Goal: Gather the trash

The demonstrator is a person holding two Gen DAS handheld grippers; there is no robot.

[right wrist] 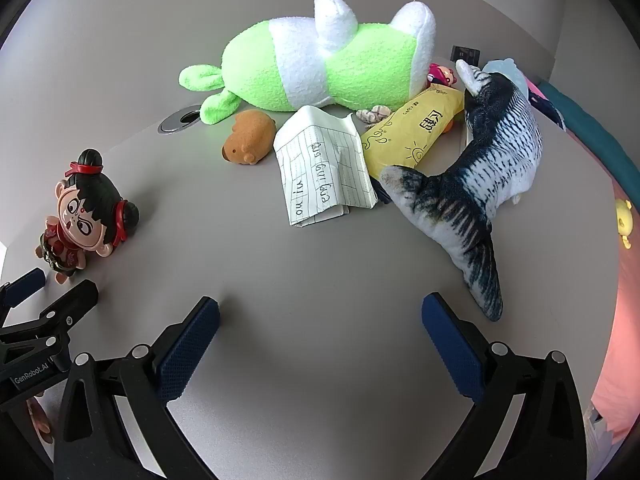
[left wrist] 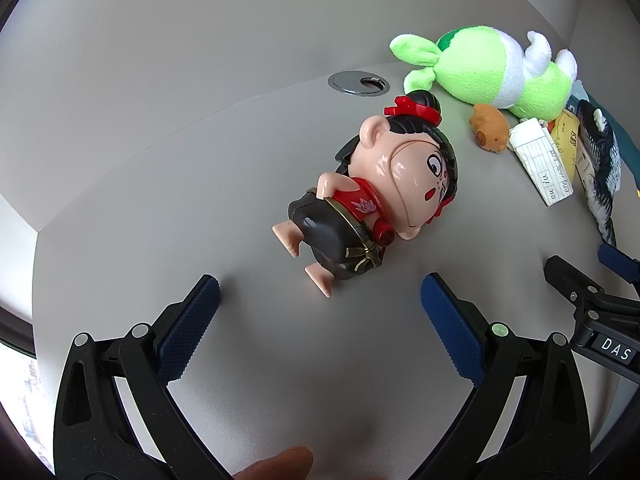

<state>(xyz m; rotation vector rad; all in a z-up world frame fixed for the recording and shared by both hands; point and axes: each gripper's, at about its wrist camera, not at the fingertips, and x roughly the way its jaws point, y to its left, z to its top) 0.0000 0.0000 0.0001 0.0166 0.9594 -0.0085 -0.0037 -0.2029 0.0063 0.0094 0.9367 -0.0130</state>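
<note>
A folded sheet of lined paper with handwriting [right wrist: 324, 168] lies on the grey table ahead of my right gripper [right wrist: 320, 320], which is open and empty. A yellow printed wrapper [right wrist: 412, 132] lies just right of the paper, partly under a fish plush [right wrist: 492, 152]. The paper [left wrist: 540, 160] and wrapper [left wrist: 568, 132] also show at the far right of the left wrist view. My left gripper [left wrist: 320, 296] is open and empty, just short of the feet of a plastic doll figure [left wrist: 384, 192] lying on its side.
A green and white plush [right wrist: 320, 68] lies behind the paper, a small brown toy [right wrist: 248, 140] left of it. The doll [right wrist: 88, 216] is at the left. A metal cable grommet [left wrist: 80, 82] sits in the table. A yellow toy [right wrist: 624, 220] sits at the right edge.
</note>
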